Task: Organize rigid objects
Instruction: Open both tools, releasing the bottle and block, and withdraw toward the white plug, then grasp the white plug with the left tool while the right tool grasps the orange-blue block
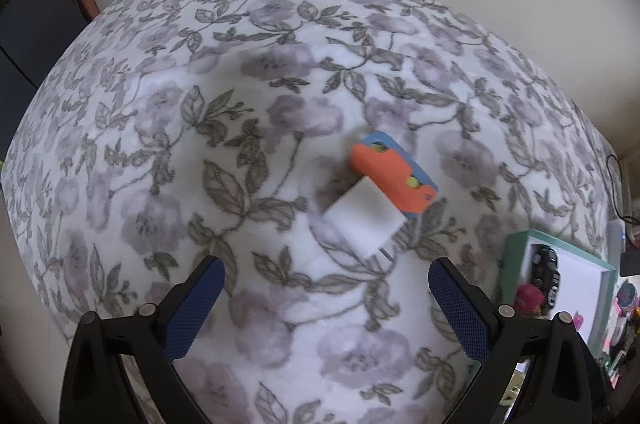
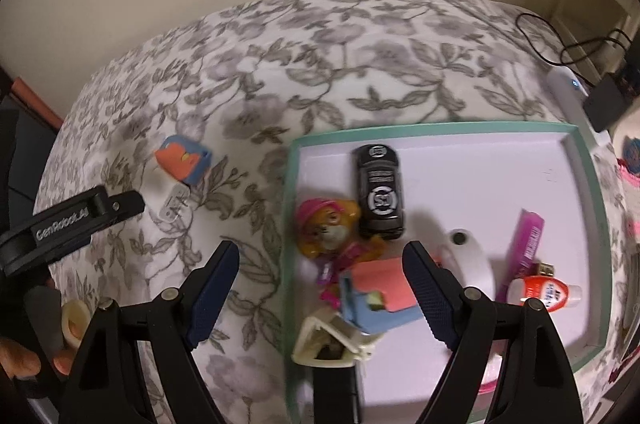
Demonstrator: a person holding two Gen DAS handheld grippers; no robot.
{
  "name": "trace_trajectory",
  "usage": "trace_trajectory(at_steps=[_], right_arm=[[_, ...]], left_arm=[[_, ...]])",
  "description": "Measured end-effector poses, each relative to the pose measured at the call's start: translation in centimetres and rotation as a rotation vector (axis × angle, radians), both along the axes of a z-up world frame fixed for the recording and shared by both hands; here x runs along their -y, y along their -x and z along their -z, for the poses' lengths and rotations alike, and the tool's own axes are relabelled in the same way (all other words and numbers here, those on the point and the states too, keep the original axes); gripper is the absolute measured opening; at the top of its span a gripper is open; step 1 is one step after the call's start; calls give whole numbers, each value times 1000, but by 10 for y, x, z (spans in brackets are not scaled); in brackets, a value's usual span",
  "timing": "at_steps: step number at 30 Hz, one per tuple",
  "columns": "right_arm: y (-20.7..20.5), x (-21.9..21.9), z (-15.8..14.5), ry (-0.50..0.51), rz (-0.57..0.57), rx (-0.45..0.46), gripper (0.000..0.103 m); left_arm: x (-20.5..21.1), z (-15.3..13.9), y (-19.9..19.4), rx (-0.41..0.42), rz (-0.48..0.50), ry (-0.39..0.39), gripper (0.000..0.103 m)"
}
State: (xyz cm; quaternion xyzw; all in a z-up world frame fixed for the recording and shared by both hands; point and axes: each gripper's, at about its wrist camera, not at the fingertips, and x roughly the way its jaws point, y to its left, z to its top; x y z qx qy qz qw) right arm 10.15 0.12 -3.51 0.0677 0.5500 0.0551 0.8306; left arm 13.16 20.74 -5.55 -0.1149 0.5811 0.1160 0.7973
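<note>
Motion blur softens much of what we see. In the left wrist view the tray point(image 1: 516, 256) is cut off at the lower right edge, its contents hard to read. The left gripper point(image 1: 326, 298) is spread wide and empty, above the floral cloth point(image 1: 160, 143). Just right of the frame's centre lies a white charger plug point(image 1: 366, 220), touching an orange and blue block point(image 1: 394, 177) with yellow-green dots; its prongs are barely visible.

In the right wrist view the right gripper point(image 2: 320, 272) is also wide apart, holding nothing, over the tray's left rim. Inside we make out a black toy car point(image 2: 380, 191), a pink-capped figurine point(image 2: 328, 228), a glue bottle point(image 2: 546, 294) and a pink comb point(image 2: 524, 248).
</note>
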Motion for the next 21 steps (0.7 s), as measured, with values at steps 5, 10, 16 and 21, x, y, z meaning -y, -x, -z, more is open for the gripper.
trace_trajectory(at_steps=[5, 10, 16, 21], right_arm=[[-4, -4, 7, 26, 0, -16, 84], [-7, -2, 9, 30, 11, -22, 84], [-10, -2, 10, 31, 14, -24, 84], [-11, -6, 13, 46, 6, -30, 84]], left_arm=[[-1, 18, -11, -32, 45, -15, 103], [0, 24, -21, -23, 68, -17, 102], [2, 31, -28, -20, 107, -14, 92], [5, 34, -30, -18, 134, -4, 84]])
